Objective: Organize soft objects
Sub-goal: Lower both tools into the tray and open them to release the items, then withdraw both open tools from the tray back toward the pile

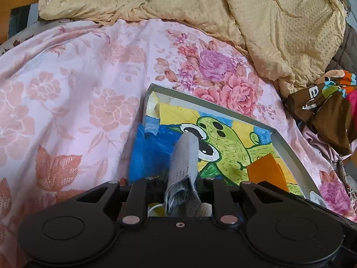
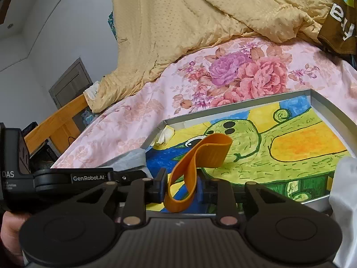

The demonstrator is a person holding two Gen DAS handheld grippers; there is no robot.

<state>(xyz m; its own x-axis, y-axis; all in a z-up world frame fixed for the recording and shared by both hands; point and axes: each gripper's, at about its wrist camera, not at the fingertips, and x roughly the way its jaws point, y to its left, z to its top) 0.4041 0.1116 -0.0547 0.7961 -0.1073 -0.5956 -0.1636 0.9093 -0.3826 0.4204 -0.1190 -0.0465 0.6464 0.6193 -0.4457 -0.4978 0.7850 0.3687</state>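
My left gripper (image 1: 181, 178) is shut on a grey perforated sock (image 1: 185, 156) that hangs forward over a metal tray (image 1: 290, 143) lined with a green cartoon drawing. My right gripper (image 2: 181, 185) is shut on an orange rubber band (image 2: 200, 156), a wide looped strip held over the same tray (image 2: 234, 108). The band also shows at the right in the left wrist view (image 1: 267, 169). The sock (image 2: 127, 159) and the left gripper (image 2: 111, 176) show at the left of the right wrist view. The tray lies on a pink floral bedsheet (image 1: 78, 89).
A crumpled yellow dotted blanket (image 1: 223, 11) lies behind the tray. A brown printed cloth (image 1: 323, 102) is heaped at the right. A wooden bed frame (image 2: 58, 120) runs along the left, with a wall and door (image 2: 71, 82) beyond.
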